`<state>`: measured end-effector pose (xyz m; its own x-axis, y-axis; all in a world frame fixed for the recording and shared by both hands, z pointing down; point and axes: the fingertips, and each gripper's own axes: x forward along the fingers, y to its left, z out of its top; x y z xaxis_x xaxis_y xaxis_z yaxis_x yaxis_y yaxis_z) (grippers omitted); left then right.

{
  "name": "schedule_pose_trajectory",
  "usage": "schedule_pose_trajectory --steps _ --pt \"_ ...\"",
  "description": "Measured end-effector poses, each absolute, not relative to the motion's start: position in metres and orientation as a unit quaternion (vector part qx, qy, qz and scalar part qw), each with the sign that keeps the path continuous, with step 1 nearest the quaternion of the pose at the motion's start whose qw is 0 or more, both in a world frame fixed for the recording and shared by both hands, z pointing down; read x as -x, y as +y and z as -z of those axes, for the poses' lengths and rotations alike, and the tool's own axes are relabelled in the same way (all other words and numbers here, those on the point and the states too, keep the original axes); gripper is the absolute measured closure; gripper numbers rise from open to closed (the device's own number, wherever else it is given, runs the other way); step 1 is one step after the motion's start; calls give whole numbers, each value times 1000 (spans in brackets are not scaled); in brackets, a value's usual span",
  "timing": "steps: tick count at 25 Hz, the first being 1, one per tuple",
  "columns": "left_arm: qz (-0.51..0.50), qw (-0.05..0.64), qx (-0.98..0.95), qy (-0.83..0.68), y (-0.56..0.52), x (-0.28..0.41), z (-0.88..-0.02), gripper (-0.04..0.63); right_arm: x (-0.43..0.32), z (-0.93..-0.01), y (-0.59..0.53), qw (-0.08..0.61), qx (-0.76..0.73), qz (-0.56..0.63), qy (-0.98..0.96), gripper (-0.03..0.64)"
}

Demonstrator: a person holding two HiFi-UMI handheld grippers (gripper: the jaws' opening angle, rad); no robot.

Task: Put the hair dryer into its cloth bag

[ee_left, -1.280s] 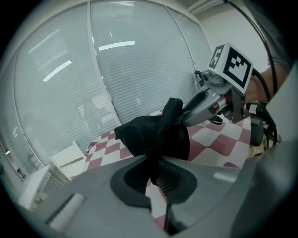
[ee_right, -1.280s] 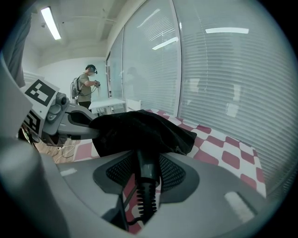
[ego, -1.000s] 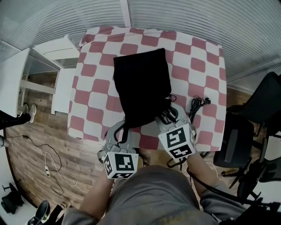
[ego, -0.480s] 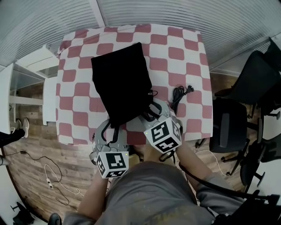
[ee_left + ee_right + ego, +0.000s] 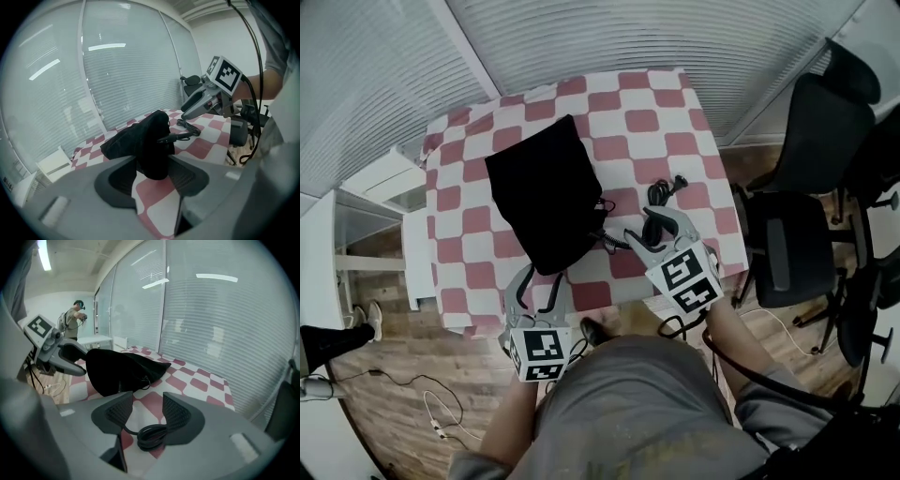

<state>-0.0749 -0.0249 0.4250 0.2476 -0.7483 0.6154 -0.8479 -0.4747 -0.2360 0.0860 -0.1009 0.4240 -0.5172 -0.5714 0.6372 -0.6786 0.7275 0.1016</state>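
The black cloth bag [image 5: 546, 192] lies bulging on the checked tablecloth [image 5: 675, 141]. The hair dryer itself is hidden; only its black cord stem [image 5: 176, 137] sticks out of the bag's near end. The cord runs to a coil [image 5: 659, 194] on the right. My left gripper [image 5: 542, 277] is open at the near table edge, with the bag's end [image 5: 152, 159] between its jaws. My right gripper [image 5: 652, 225] is open right beside the coil. In the right gripper view the coil [image 5: 151, 436] lies low between its jaws, and the bag [image 5: 117, 369] is ahead on the left.
Two black office chairs [image 5: 787, 253] stand close off the table's right side. A white shelf unit [image 5: 384, 183] is at the left. Slatted blinds [image 5: 581, 37] run behind the table. Loose cables [image 5: 441, 427] lie on the wooden floor. A person [image 5: 75, 317] stands far off.
My right gripper has left the bag's mouth and moved right to the coiled cord. The left gripper stays at the bag's near end. The head view has swung.
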Motion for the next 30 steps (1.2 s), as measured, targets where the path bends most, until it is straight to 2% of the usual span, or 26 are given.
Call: schedule_pose_trajectory --steps 7,18,20,22,23,30 --pt "-350 67 -789 -501 -25 70 -420 389 -54 -438 -108 389 -291 32 -874 431" --pt "-336 111 -773 -526 -32 77 -428 392 -30 -478 -127 414 -236 47 -878 466" --pt "-339 110 -770 -529 -35 78 -432 392 -28 -482 -129 418 -226 57 -878 489" --pt "-344 102 -768 -531 -39 80 -434 402 -27 -481 -129 418 -217 70 -879 551" --pt "-345 98 -767 -532 -41 81 -435 409 -27 -480 -127 418 -213 74 -880 560" --pt "-347 84 -769 -531 -47 85 -436 429 -47 -463 -113 419 -219 81 -877 575"
